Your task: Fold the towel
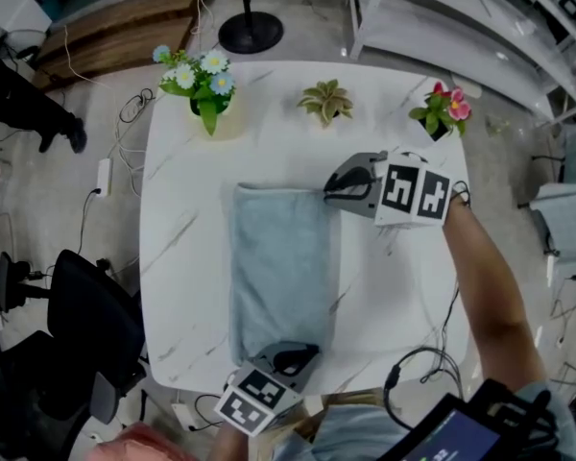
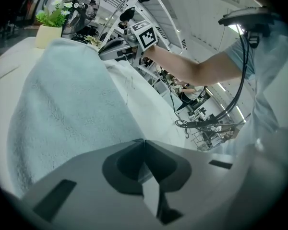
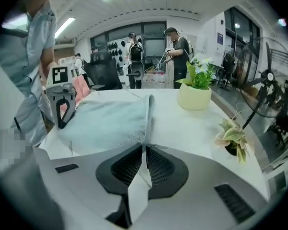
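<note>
Teal terry, the towel [image 1: 278,267] lay as a long strip at the middle of the white marble table [image 1: 192,161], running from 12 to 6 o'clock in the head view. The step in hand looked like taking hold of its right-hand edge for another fold. The right gripper [image 1: 328,192] had its jaws nearly together on the corner at 1 o'clock, and the cloth rose in a thin ridge into them. The left gripper [image 1: 290,361] sat at the 5 o'clock corner, jaws together, seemingly pinching the hem. Next, both corners would likely need lifting together and carrying toward 9 o'clock, kept level so the edges met. The right forearm [image 1: 490,286] reached out from 5 o'clock, its gripper tilted down
</note>
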